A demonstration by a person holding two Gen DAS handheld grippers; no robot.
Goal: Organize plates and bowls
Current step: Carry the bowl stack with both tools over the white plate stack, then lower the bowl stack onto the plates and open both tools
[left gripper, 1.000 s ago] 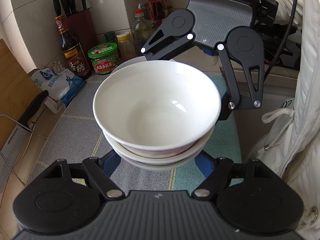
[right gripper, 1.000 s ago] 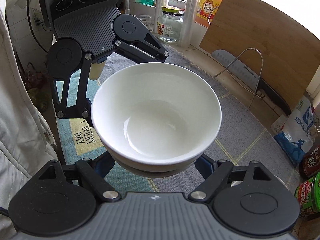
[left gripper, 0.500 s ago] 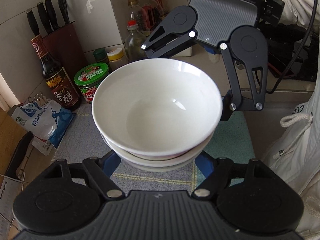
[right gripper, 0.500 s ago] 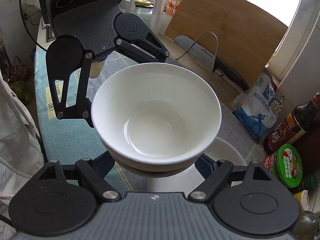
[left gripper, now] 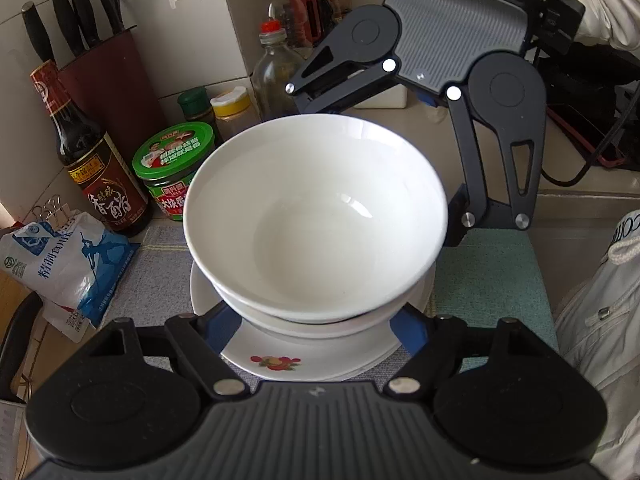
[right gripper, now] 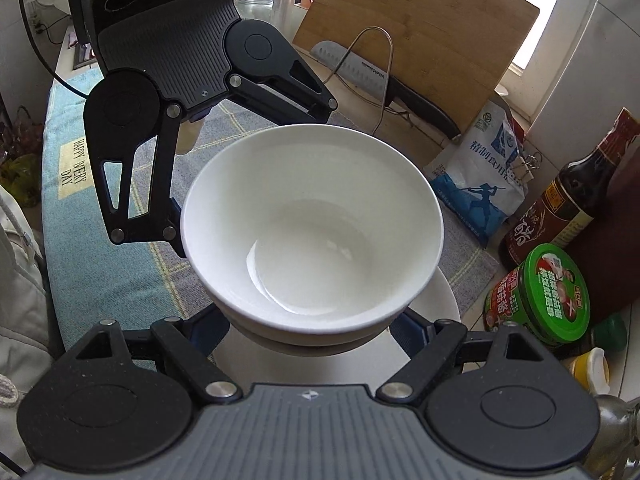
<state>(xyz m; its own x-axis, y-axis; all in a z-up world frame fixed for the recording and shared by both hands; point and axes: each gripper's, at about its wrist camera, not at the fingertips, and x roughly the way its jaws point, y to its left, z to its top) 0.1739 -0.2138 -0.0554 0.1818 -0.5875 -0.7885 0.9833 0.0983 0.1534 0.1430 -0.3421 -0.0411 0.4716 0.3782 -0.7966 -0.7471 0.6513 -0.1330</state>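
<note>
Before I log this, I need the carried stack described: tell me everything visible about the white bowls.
The white bowls are glossy, ceramic-looking, plain and empty, nested upright: one deep bowl atop at least one more. The left hand-held gripper and right hand-held gripper clamp the stack from opposite sides. It hangs over a fruit-printed plate on the cloth.

The stack of bowls (left gripper: 316, 224) hangs between both grippers above the plate (left gripper: 304, 356) on the mat (left gripper: 492, 276), with the sauce jar (left gripper: 172, 168) and vinegar bottle (left gripper: 96, 176) behind-left.
</note>
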